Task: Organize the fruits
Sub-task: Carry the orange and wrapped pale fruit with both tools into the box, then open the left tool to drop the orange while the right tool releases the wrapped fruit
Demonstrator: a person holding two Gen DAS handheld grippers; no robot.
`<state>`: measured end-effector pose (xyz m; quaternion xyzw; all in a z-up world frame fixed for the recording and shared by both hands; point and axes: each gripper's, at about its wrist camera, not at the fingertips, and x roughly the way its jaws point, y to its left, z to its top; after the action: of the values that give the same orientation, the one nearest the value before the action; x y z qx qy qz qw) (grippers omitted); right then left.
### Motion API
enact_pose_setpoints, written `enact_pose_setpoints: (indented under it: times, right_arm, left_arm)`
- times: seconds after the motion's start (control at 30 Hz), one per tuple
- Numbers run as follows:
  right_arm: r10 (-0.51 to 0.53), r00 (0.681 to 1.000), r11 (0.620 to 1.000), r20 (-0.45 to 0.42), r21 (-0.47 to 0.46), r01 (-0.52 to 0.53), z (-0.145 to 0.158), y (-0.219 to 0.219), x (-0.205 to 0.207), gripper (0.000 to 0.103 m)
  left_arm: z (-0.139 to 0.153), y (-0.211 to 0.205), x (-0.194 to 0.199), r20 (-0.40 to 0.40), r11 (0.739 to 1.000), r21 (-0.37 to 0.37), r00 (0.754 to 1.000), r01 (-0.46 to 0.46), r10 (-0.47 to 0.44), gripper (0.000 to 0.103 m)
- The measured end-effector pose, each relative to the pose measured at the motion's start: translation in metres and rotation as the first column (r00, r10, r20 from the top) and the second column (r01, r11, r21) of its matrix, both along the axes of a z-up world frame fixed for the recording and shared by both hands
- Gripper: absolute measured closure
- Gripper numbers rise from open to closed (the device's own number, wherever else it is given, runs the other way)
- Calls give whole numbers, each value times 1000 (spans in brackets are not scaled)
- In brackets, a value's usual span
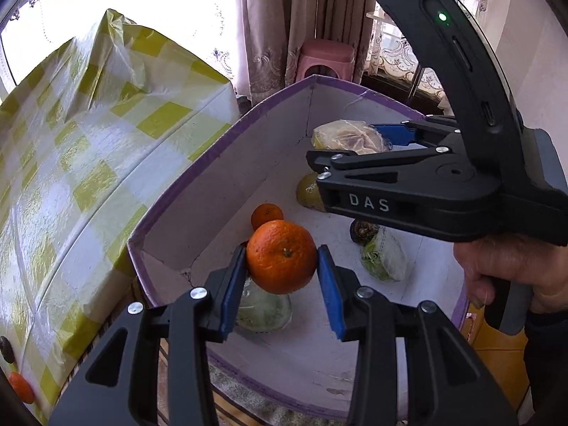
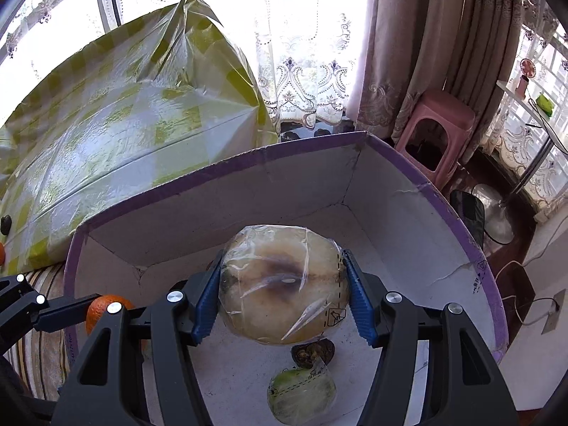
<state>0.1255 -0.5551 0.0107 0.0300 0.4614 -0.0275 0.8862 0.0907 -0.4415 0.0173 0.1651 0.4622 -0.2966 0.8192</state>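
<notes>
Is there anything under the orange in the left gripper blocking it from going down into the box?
Yes. A plastic-wrapped green fruit lies on the box floor right below the orange; bare floor shows beside it.

1. This is a home, most likely a living or dining room by a window.
2. Lace curtains (image 2: 301, 81) with embroidered patterns hang over bright windows at the far side, and heavier drapes (image 2: 419, 53) hang to their right.
3. A pink plastic stool (image 2: 438, 124) stands on the floor under the drapes.
4. A table on the left is covered by a yellow-and-white checked plastic cloth (image 1: 88, 149).
5. A standing fan's base (image 2: 495, 213) sits on the dark floor at the far right, with a cord trailing to a wall outlet (image 2: 553, 310).
6. A worn cardboard box (image 2: 443, 198) with purple edging holds loose fruit, some of it wrapped in plastic.
</notes>
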Motion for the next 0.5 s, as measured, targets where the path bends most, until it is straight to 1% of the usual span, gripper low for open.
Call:
enact_pose_setpoints:
  times: [0.17,0.23,0.33,0.37,0.5]
  right_arm:
    - [-33,999,999,-24,2,33,-7,-11,17,43]
    - [-40,998,999,-51,23,41,-12,-16,25,43]
    - [-46,996,998,-72,32,48,-14,-22,34,43]
    - [-52,996,998,-66,31,54,-14,-24,37,43]
    - [-82,993,996,-86,19,84,-21,-30,50,43]
  left_arm:
    - [-15,-21,13,-78,999,20,997,26,-25,63]
    - [-21,-27,19,-105,999,23,994,28,-26,63]
    - [-32,-32,27,-162,999,25,987,21,-17,63]
    - [-35,-33,30,-175,999,26,985,18,-14,63]
    - [-43,-34,38,-210,1000,22,978,6,-1,63]
